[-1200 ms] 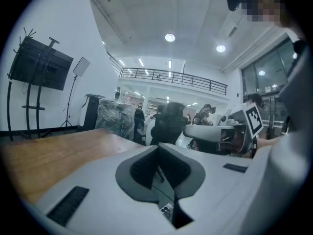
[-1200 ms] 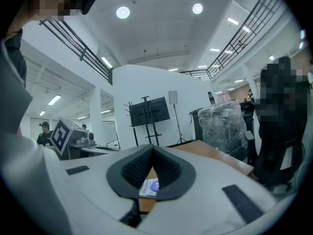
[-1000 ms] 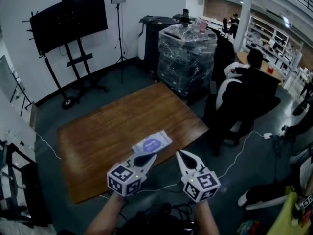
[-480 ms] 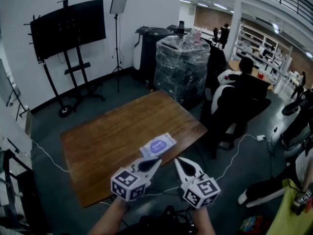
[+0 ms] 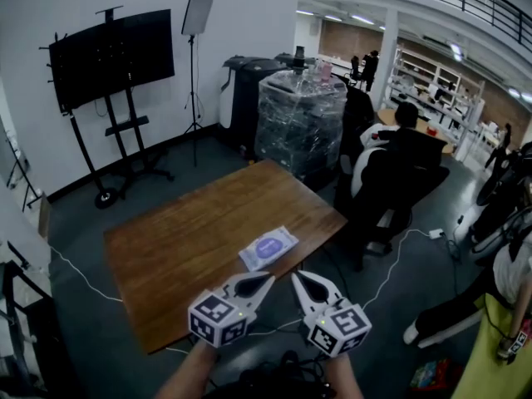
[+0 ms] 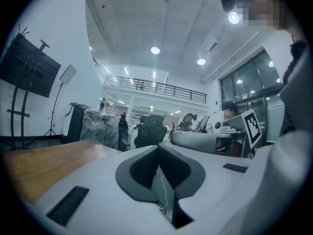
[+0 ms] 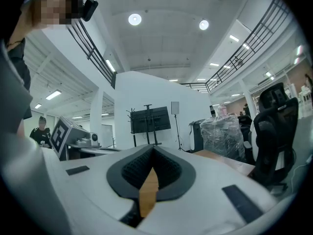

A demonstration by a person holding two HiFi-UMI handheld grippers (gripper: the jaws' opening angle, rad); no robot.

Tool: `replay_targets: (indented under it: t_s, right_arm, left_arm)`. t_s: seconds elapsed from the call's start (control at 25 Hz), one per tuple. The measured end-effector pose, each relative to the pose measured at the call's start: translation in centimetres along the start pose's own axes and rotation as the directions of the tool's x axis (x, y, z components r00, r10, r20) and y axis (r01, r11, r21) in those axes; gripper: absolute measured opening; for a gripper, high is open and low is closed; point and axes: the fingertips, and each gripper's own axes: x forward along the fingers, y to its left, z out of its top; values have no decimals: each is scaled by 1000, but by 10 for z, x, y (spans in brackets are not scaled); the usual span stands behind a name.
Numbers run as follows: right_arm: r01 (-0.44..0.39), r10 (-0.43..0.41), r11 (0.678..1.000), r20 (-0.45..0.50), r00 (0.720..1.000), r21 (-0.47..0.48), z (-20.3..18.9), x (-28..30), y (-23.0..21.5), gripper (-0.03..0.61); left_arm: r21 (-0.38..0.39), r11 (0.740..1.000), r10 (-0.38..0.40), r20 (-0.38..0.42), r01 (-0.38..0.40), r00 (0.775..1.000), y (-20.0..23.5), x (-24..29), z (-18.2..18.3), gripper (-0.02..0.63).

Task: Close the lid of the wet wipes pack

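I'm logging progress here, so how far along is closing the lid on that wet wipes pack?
Done, apparently: the wet wipes pack lies flat on the table, no flap standing up, though it's too small to be sure. In hand: nothing; left tool and right tool are both shut, empty, clear of the pack. Left: probably just checking it is sealed.

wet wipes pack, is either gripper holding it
No, the wet wipes pack lies free on the table, the left gripper and right gripper both short of it.
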Motion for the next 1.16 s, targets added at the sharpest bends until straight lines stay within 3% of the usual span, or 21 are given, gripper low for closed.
replay_targets:
  t_s: [1.16]
  right_arm:
    - [17, -16, 999, 23, 1000, -41, 12, -2, 6, 8]
  left_arm:
    - [25, 999, -43, -1, 43, 999, -12, -1, 3, 0]
